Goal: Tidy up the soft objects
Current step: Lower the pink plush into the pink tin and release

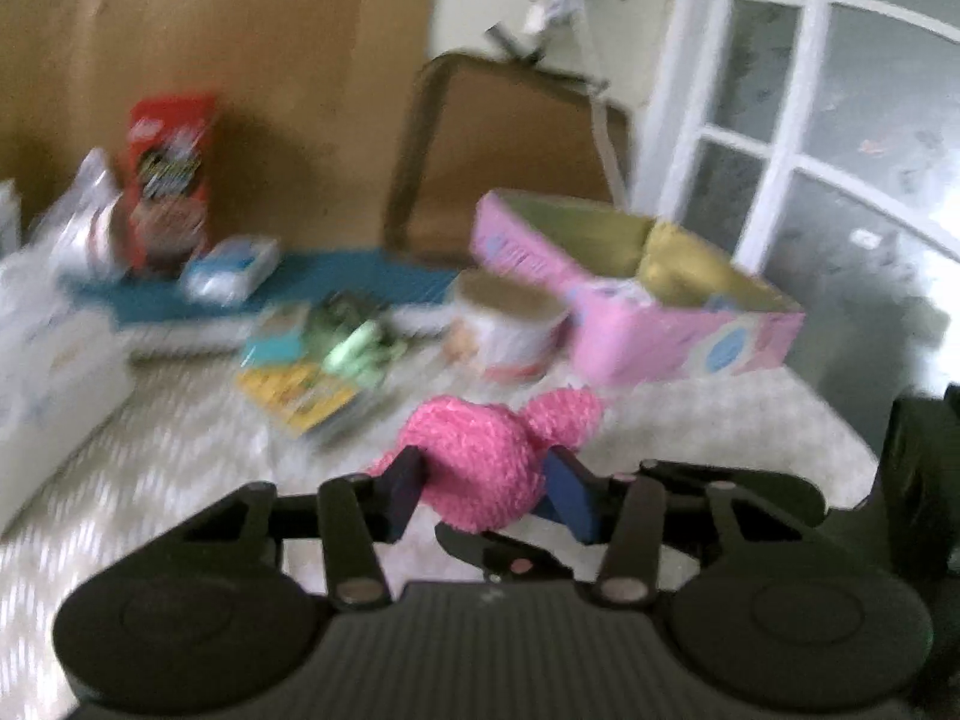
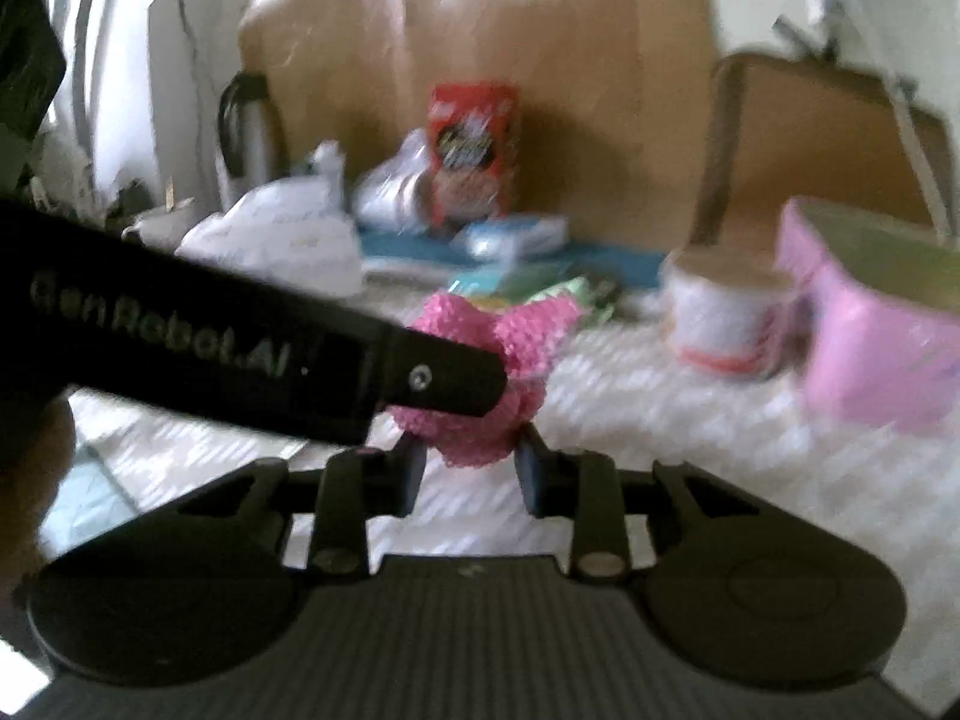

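Observation:
A fluffy pink soft toy (image 1: 480,462) sits between the fingers of my left gripper (image 1: 489,489), which is shut on it above the pale carpet. In the right wrist view the same pink toy (image 2: 480,372) is between the two fingers of my right gripper (image 2: 471,462), which closes on its lower end. The left gripper's black body (image 2: 240,348) crosses that view from the left and touches the toy. An open pink box (image 1: 636,294) stands ahead to the right; it also shows in the right wrist view (image 2: 870,324).
A round white tub (image 1: 510,330) stands left of the pink box. A pile of booklets and a green item (image 1: 324,366) lies on the carpet. A red carton (image 1: 168,180), plastic bags and a blue mat sit by a brown cardboard wall. A glass door (image 1: 810,120) is on the right.

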`<state>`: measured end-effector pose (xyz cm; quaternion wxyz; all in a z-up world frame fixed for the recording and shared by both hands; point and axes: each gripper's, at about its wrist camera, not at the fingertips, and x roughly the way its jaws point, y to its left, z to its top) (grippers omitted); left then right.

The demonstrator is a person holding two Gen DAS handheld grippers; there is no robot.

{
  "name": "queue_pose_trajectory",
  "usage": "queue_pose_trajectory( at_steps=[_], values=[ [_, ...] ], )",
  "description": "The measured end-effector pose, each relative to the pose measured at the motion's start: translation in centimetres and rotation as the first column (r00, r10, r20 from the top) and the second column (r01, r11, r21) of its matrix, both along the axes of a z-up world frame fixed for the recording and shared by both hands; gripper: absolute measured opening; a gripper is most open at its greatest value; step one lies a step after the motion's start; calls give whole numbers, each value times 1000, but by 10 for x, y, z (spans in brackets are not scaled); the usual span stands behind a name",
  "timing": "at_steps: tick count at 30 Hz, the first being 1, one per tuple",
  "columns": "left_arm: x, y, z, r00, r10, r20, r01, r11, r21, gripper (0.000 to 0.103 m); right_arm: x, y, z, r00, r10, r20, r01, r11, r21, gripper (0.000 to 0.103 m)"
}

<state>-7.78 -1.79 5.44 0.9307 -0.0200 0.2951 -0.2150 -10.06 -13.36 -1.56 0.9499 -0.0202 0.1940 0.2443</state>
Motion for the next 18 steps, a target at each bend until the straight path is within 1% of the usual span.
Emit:
queue_pose_trajectory(
  at_steps=[3, 4, 6, 11, 14, 15, 16, 17, 18],
  values=[
    [7, -22, 16, 994, -97, 55, 99, 994, -36, 44, 4, -26, 9, 993, -94, 76, 93, 996, 19, 34],
    [12, -33, 21, 988, -135, 73, 139, 989, -46, 44, 7, -36, 11, 989, -122, 86, 120, 992, 36, 33],
    [24, -55, 29, 979, -182, 89, 188, 981, -57, 44, 16, -59, 16, 979, -180, 98, 173, 982, 74, 33],
    [66, -105, 39, 964, -254, 79, 261, 961, -93, 44, 42, -106, 27, 937, -317, 148, 305, 947, 99, 33],
    [95, -138, 38, 961, -272, 39, 275, 954, -117, 45, 63, -134, 28, 901, -411, 141, 401, 911, 92, 35],
    [105, -149, 36, 966, -259, 30, 260, 959, -108, 52, 72, -143, 27, 886, -444, 132, 437, 896, 78, 39],
    [114, -155, 33, 972, -235, 24, 236, 967, -93, 58, 85, -153, 24, 867, -485, 117, 484, 874, 39, 53],
    [122, -161, 30, 980, -198, 17, 199, 977, -74, 58, 92, -161, 20, 837, -536, 111, 538, 843, 13, 61],
    [127, -166, 26, 984, -179, 10, 180, 982, -59, 58, 98, -170, 17, 811, -575, 105, 578, 816, -1, 67]
  ],
)
